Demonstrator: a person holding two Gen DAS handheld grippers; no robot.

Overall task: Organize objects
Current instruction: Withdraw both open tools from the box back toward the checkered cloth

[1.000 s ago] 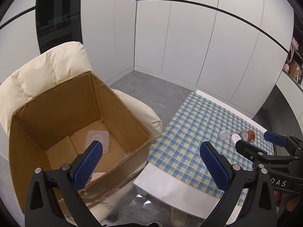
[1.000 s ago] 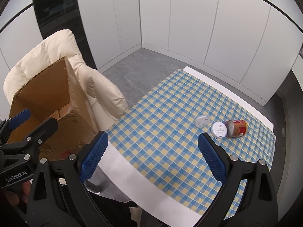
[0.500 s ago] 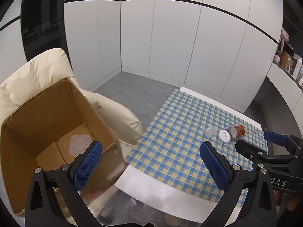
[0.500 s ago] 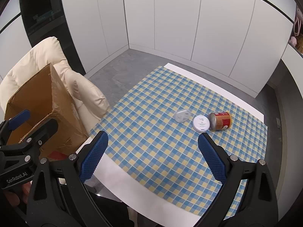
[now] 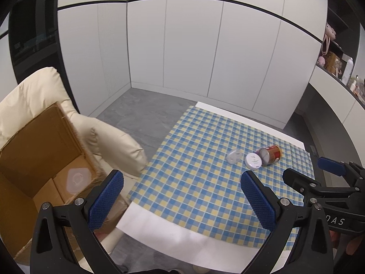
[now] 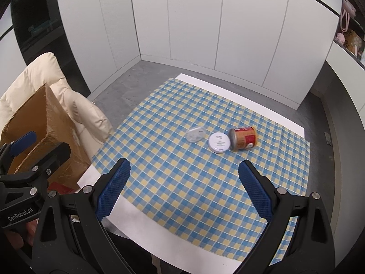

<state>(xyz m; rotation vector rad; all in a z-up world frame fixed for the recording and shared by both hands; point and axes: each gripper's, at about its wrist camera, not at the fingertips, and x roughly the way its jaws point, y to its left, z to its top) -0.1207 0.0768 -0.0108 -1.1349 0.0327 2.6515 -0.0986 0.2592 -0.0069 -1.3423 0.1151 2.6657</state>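
The can [image 6: 243,138] lies on its side on the checked cloth [image 6: 182,182], touching a white lid [image 6: 219,142], a clear lid [image 6: 195,133] just beside; another clear lid [image 5: 77,179] already sits in the box [image 5: 34,159] on the armchair [image 5: 109,141]. Both grippers, left [image 5: 182,202] and right [image 6: 183,190], have swung away from the box toward these, jaws spread and empty, so I judge another pickup comes next

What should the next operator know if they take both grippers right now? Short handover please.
Left gripper: open, holds nothing. Right gripper: open, holds nothing.
On the checked tablecloth: a can on its side, a white lid touching it, a clear lid just apart.
Cardboard box sits on the cream armchair; one clear item is already inside.
Left: the three table items, probably bound for the box.
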